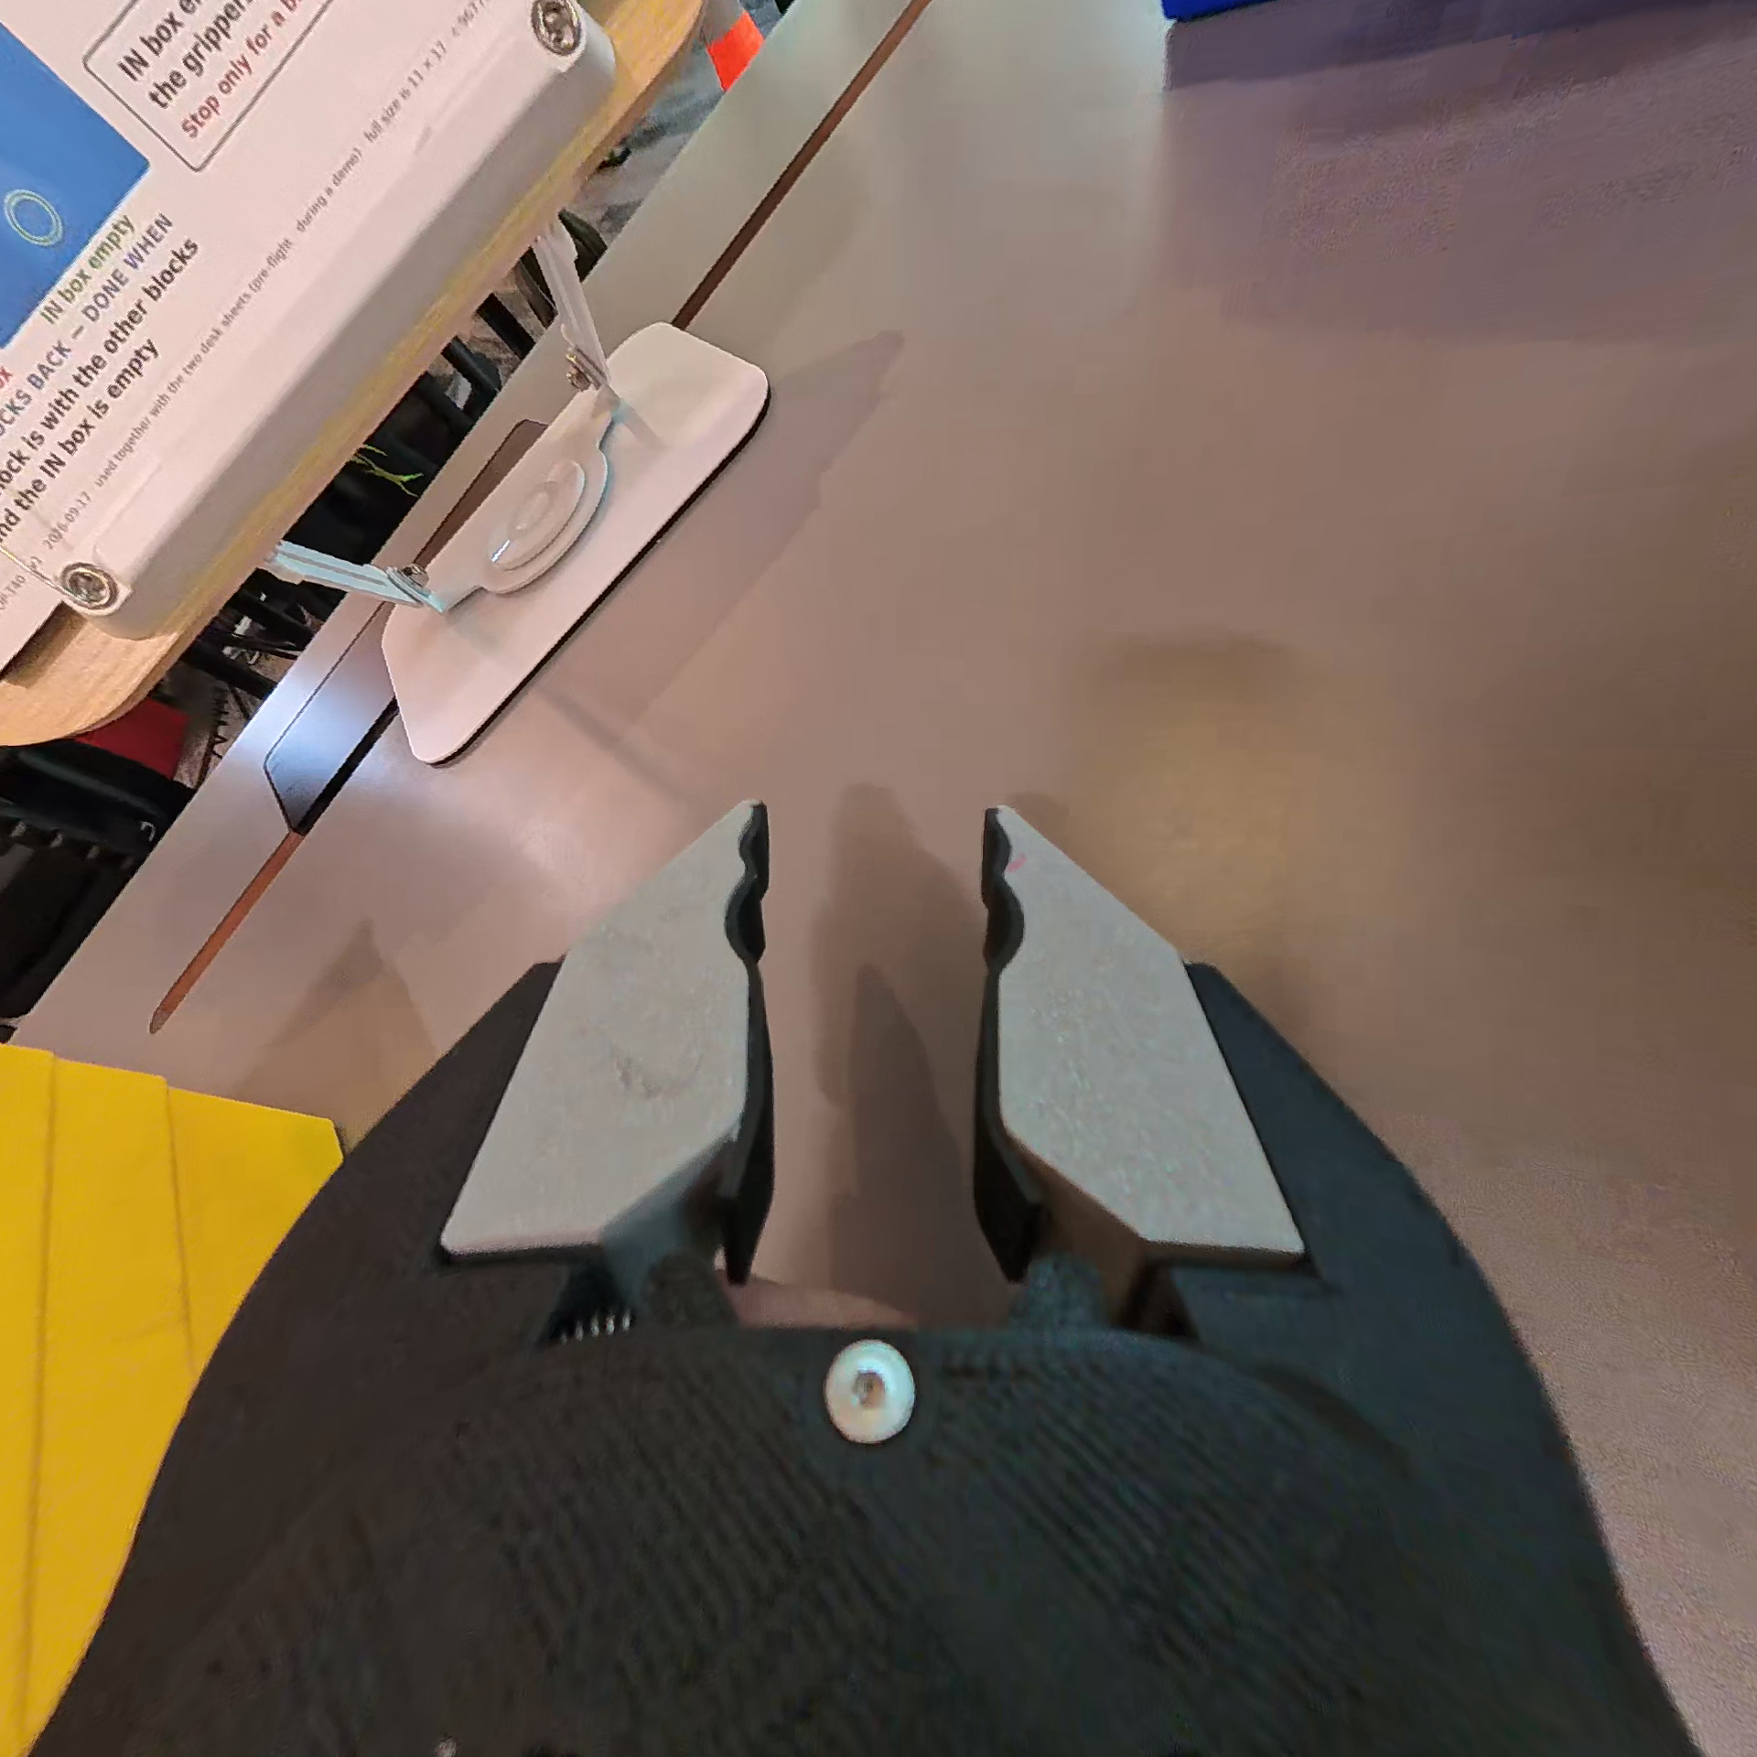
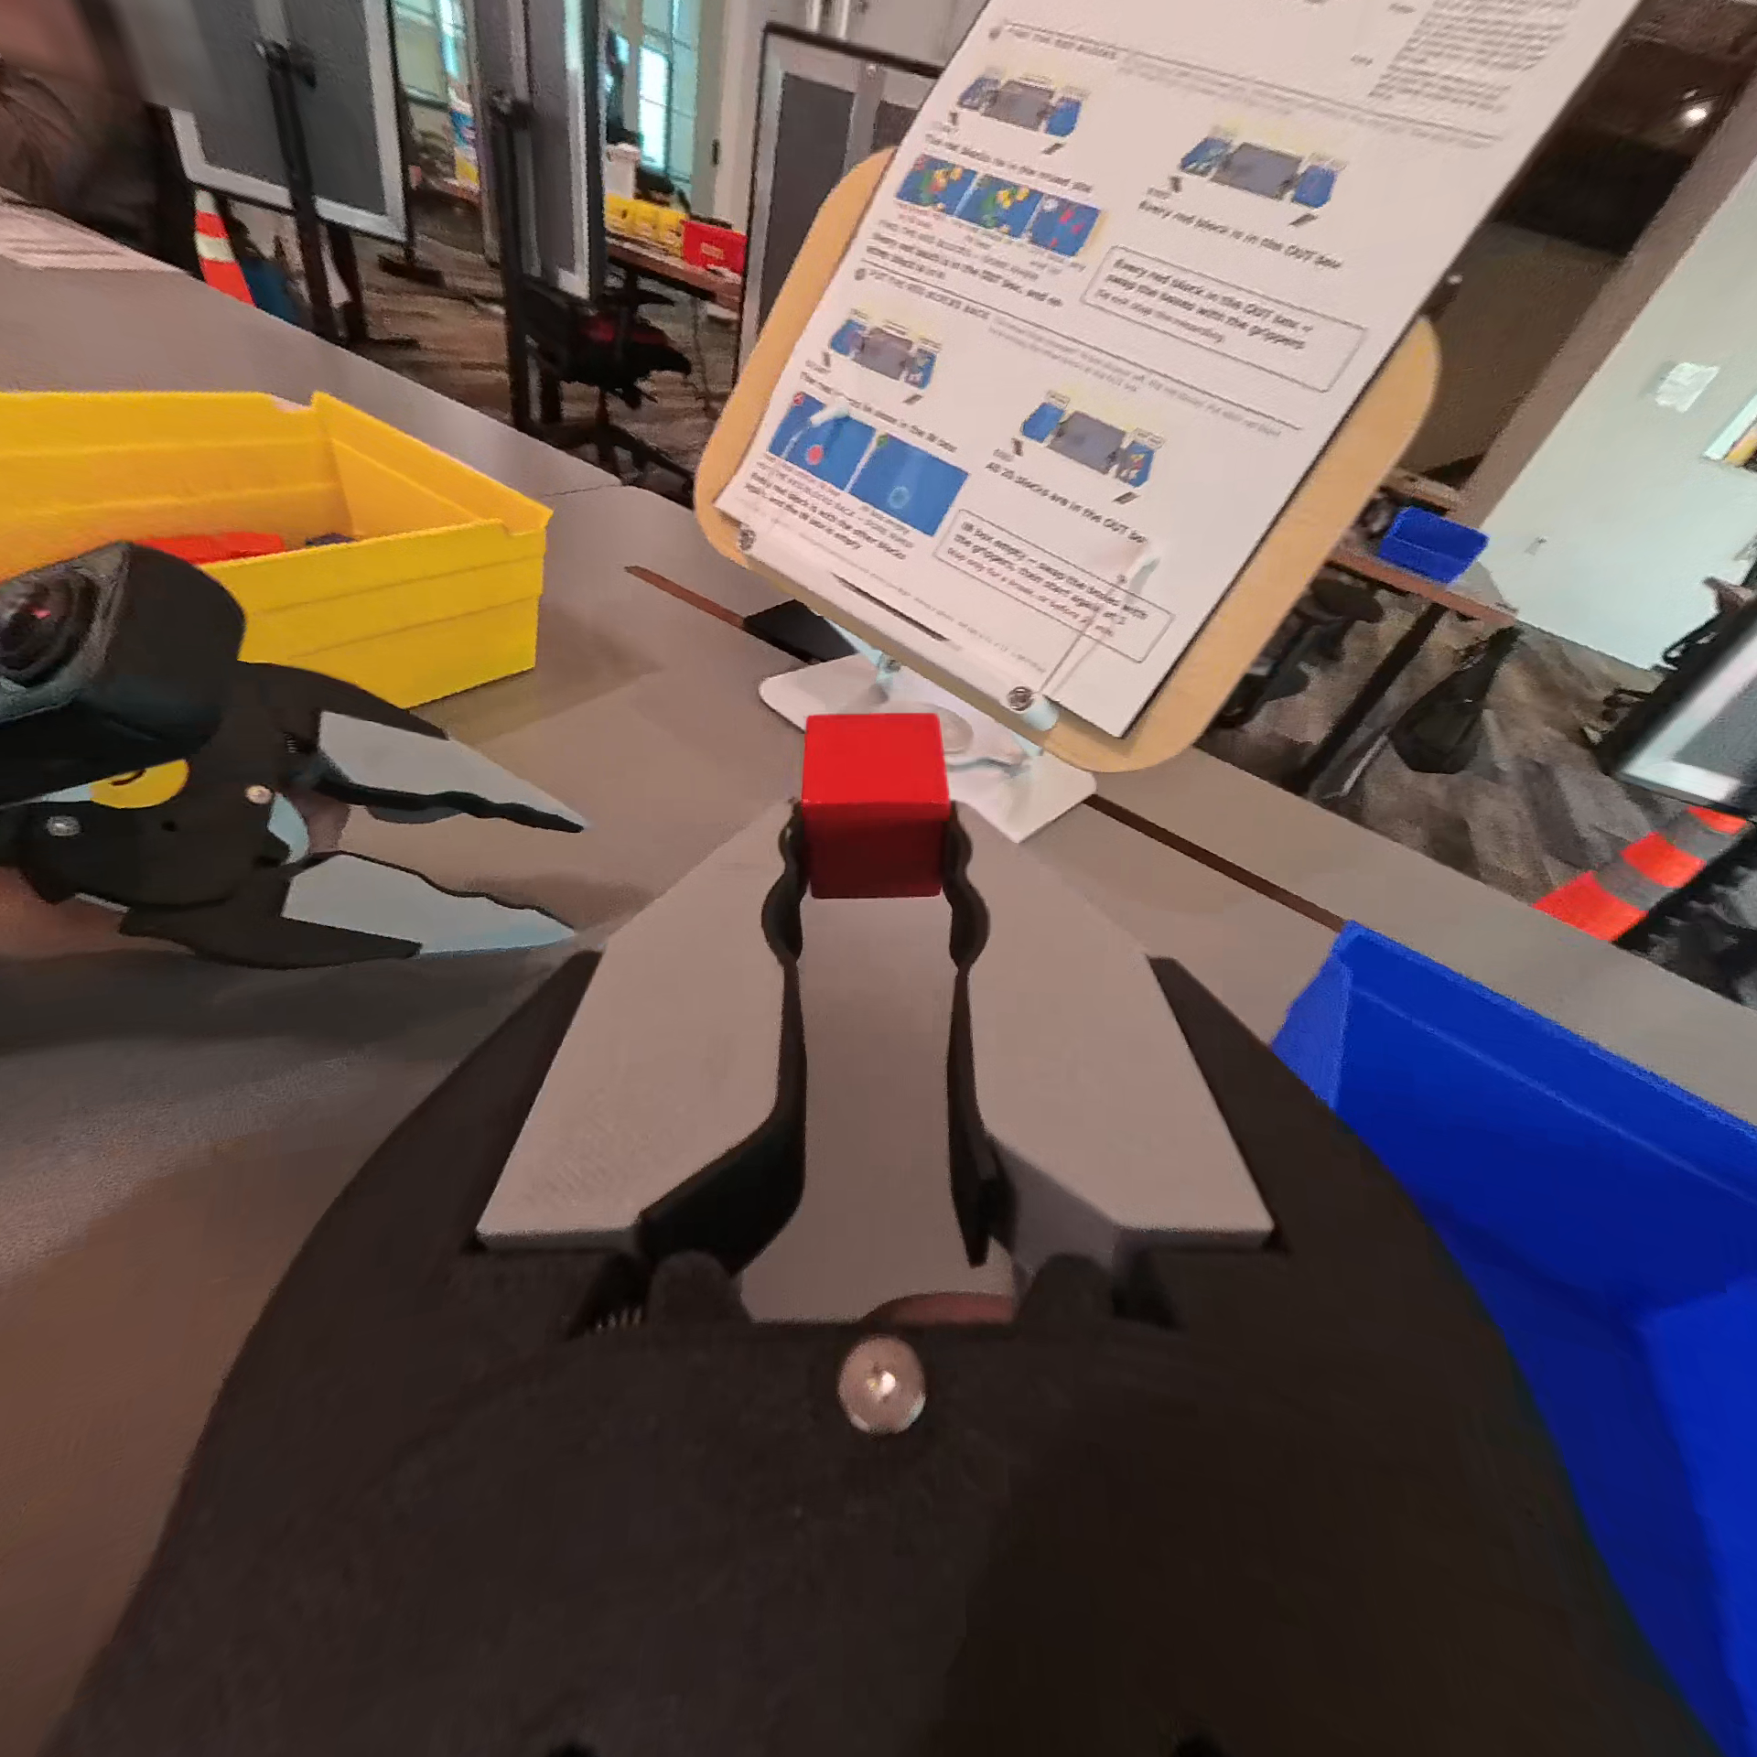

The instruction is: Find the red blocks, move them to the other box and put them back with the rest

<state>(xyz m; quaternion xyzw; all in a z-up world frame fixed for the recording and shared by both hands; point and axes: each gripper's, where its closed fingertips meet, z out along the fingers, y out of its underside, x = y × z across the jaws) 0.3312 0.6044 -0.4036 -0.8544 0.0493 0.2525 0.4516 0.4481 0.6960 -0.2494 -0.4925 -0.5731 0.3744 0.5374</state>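
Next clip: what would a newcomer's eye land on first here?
The red block, pinched at the tips of the right gripper above the grey table. Next, the yellow box far left, the blue box near right, and the left gripper open with nothing in it.

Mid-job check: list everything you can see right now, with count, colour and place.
Red block: one, red, between the right gripper's fingers, off the table.
Yellow box: one, yellow, on the table at left; red pieces inside.
Blue box: one, blue, at right.
Sheet stand: one, white sheet on a tan board, far edge of the table.
Table: one, grey.
Cones: orange, on the floor beyond.
Left gripper: open, empty.
Right gripper: shut on the block.
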